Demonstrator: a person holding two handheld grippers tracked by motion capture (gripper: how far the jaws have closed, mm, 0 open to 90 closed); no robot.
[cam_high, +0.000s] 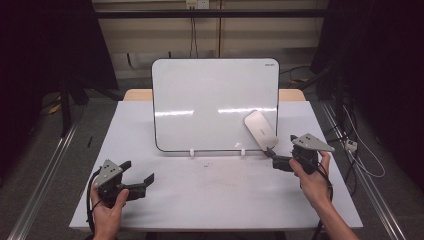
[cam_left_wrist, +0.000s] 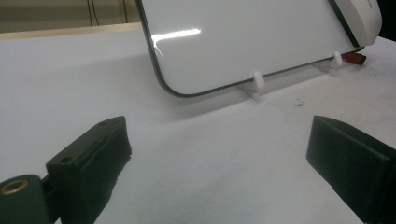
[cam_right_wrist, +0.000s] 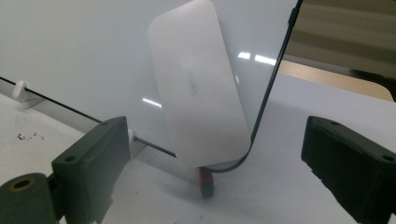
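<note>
2 grippers work at the desk (cam_high: 210, 195). Right gripper (cam_right_wrist: 215, 154), fingers wide and holding nothing, faces the eraser (cam_right_wrist: 198, 84) stuck to the whiteboard (cam_high: 200, 100) near its lower right corner. Left gripper (cam_high: 137, 180) rests apart, fingers open and empty. A careless grab could likely push the propped board off its clips (cam_left_wrist: 257, 80), or the eraser could slip free.

I can read no text clearly from here. The whiteboard (cam_high: 215, 100) carries a small dark brand mark at its top right corner, too tiny to make out. The white eraser (cam_right_wrist: 201, 88) leaning on the board has a faint embossed logo on its face, also illegible.
</note>
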